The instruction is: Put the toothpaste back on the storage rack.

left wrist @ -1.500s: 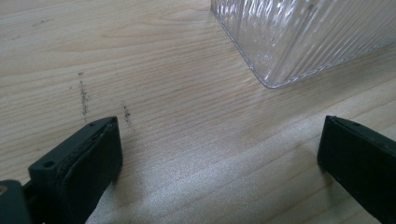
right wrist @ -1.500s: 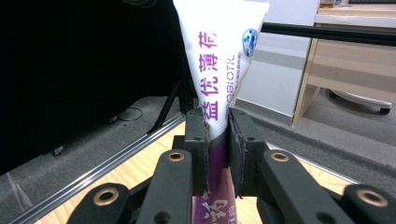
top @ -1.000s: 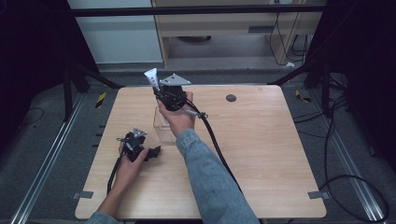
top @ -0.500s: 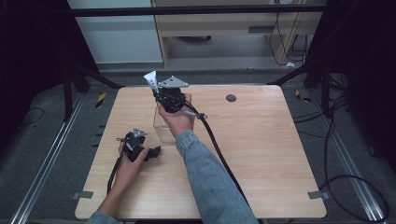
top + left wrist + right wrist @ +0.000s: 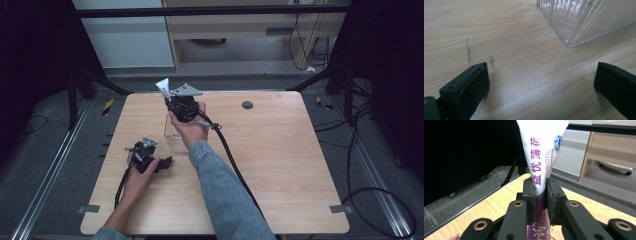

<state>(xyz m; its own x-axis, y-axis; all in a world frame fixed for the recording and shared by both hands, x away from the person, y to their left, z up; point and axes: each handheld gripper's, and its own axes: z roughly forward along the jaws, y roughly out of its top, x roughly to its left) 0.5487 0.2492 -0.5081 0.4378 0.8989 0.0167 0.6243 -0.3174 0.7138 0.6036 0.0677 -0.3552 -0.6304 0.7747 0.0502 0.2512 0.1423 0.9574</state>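
Nearest me, my left gripper (image 5: 167,162) rests low on the wooden table (image 5: 280,165), jaws spread wide with bare wood between them — the ribbed clear container (image 5: 584,20) stands just beyond its tips. Farther off, past that container, my right gripper (image 5: 541,195) is raised over the table's far left part, its jaws pressed together on a white toothpaste tube (image 5: 541,152) with purple lettering — the tube's flat crimped end points up, away from me.
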